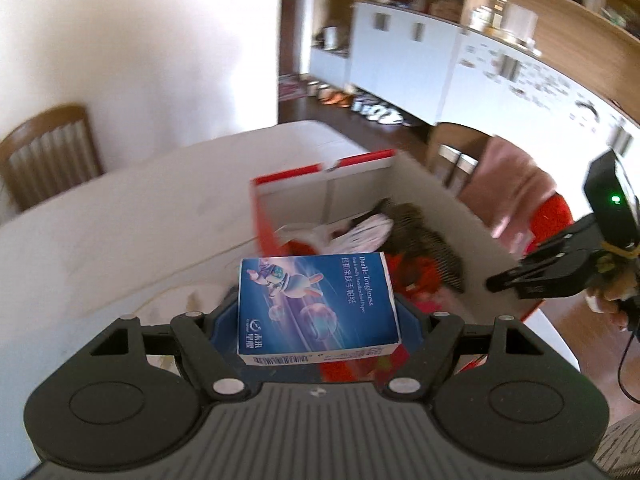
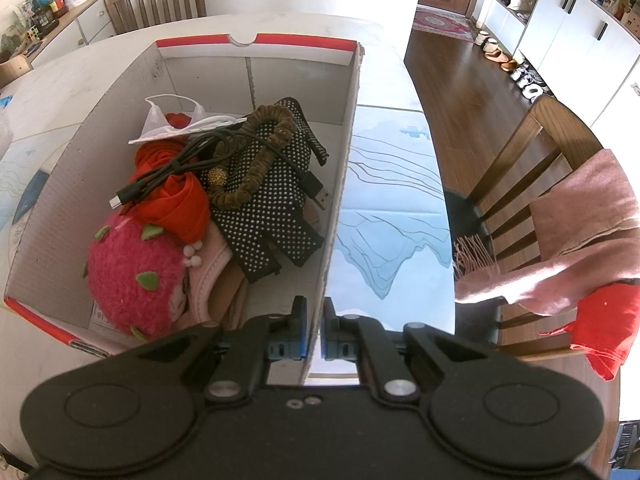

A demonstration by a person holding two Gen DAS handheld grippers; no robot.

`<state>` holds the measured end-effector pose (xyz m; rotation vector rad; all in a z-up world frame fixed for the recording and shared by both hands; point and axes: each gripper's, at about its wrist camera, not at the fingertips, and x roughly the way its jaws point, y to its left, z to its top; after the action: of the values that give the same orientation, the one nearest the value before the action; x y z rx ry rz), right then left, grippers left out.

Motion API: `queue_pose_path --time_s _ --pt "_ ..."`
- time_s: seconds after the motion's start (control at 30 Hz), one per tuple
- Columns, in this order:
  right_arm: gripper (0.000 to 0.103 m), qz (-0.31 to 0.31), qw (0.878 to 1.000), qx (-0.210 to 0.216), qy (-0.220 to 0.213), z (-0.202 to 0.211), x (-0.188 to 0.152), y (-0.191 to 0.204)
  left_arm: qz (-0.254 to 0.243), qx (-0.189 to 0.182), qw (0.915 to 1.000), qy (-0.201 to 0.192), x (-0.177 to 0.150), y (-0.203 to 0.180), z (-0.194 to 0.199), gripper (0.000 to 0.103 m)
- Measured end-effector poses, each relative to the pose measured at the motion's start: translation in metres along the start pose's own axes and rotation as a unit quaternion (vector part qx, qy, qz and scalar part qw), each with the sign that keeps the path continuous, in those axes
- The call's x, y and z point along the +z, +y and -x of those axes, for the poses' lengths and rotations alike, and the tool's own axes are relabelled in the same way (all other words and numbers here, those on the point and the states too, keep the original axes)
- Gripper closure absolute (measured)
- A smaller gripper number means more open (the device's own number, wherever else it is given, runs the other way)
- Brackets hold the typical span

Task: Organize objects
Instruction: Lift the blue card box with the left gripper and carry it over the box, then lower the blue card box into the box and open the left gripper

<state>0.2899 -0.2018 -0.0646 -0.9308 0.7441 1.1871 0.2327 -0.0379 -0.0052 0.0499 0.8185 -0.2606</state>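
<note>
1. Left gripper (image 1: pixel 318 312) has its jaws set wide around a blue tissue pack (image 1: pixel 316 304), one blue pad on each long side; the pack sits flat between them, printed face up, carried above the table edge just short of the box.
2. Right gripper (image 2: pixel 315 322) is pinched nearly closed on the cardboard box wall (image 2: pixel 340 184), one pad inside the box, one outside, and looks to be steadying it.
3. That red-rimmed cardboard box (image 2: pixel 256 42) stands on the white table (image 1: pixel 100 216) and already holds plenty: a pink strawberry-pattern knit hat (image 2: pixel 132 276), a red cloth roll (image 2: pixel 176 200), a black dotted strap (image 2: pixel 260 208), a dark cable (image 2: pixel 184 168), a brown scrunchie band (image 2: pixel 256 160) and a white face mask (image 2: pixel 172 124).
4. Handling call: the pack looks light and slightly squashy, a glossy wrapper over soft paper, so it should give under the pads but could slide if tilted steeply. The side-to-side hold across its narrower width seems the right one.
5. Nothing fragile here; my read is a drop into the box would do no harm.
6. Free floor shows at the near inner corner, beside the wall being held; that looks like the likeliest landing spot.
</note>
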Motion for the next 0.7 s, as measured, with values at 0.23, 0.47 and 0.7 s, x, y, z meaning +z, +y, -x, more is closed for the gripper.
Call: queue_pose_path --time_s 0.23,0.47,0.7 --pt "0.098 -0.002 1.0 0.002 -0.002 0.0 0.001 0.0 -0.065 -0.029 0.9975 0.001 0.03 -0.045 -0.026 0.026" --pt "0.097 -0.005 1.0 0.005 -0.005 -0.001 0.001 0.0 -0.096 -0.04 0.9945 0.017 0.05 -0.073 -0.067 0.025" --pt "0.097 -0.005 1.0 0.005 -0.005 0.0 0.0 0.0 -0.105 -0.036 0.9933 0.034 0.059 -0.085 -0.106 0.025"
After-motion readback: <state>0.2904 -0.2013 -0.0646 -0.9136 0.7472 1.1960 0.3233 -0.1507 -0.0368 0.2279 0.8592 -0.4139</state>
